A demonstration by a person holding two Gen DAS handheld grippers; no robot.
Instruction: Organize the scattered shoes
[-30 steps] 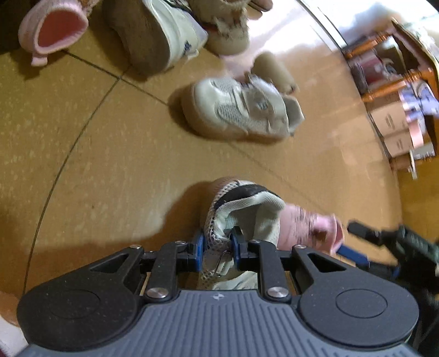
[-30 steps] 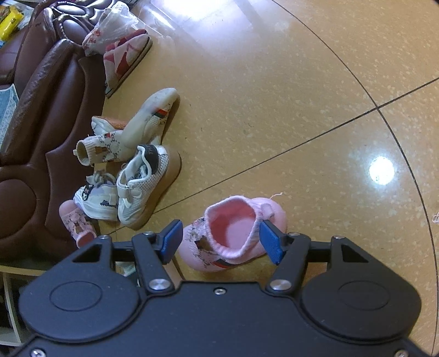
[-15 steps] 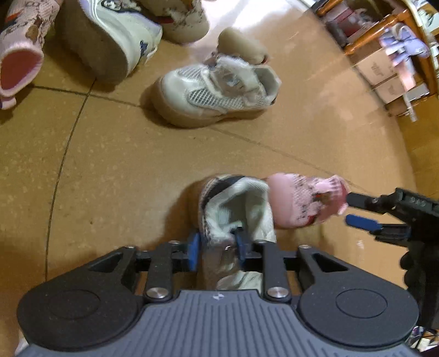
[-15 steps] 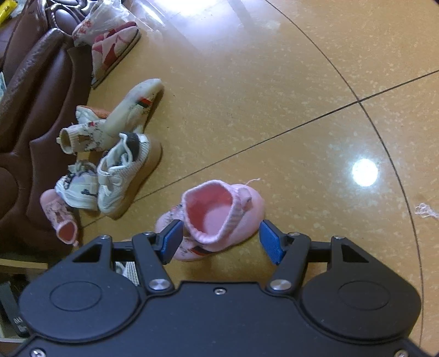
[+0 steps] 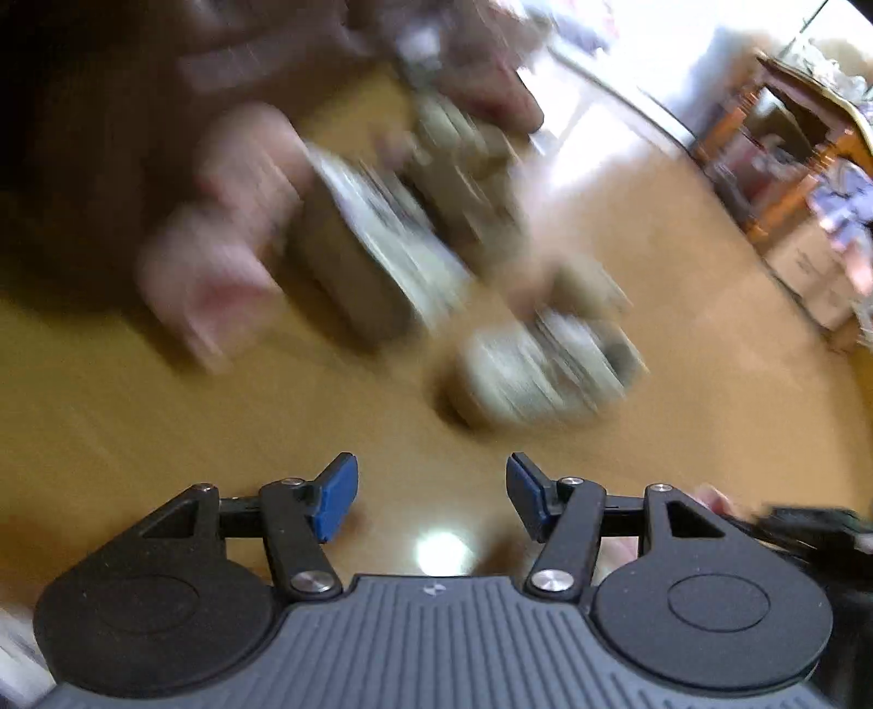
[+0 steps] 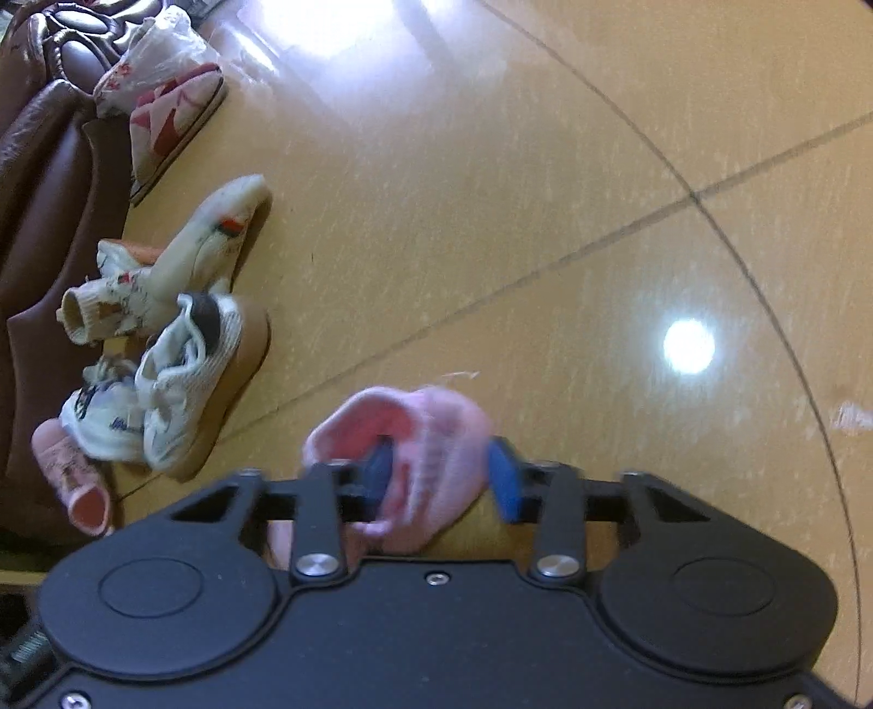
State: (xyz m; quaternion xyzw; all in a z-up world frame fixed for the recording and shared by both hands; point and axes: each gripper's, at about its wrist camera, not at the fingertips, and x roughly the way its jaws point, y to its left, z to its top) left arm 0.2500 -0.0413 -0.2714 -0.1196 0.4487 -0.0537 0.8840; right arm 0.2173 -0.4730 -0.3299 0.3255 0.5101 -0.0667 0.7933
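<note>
Two grippers are at work over a glossy tan tiled floor (image 6: 491, 218). The right gripper (image 6: 441, 474) points steeply down at a pink knit sock shoe (image 6: 414, 431): one blue pad sits inside the shoe's opening and the other outside, and the jaws have just been closing, so the cuff wall is now pinched between them. The shoe's sole end is hidden beneath the gripper body.

The left gripper (image 5: 432, 493) has its jaws about half spread, having just been opening, with nothing between the blue pads but bare floor and a glare spot. Its view is badly smeared, so shoes there can only be read as blurred pale and pink shapes; one white sneaker (image 5: 540, 371) lies ahead of the pads.

Five more shoes cluster at the foot of a brown leather sofa (image 6: 49, 180) in the right wrist view: one white mesh sneaker with a tan sole (image 6: 202, 382) on its side, one white sneaker with dark print (image 6: 98, 414), one second pink sock shoe (image 6: 71, 474), and two cream patterned sock shoes (image 6: 163, 272), touching one another. Farther along the sofa stands one red-and-white slipper (image 6: 169, 120), with a clear plastic bag (image 6: 153, 49) resting on it.
</note>
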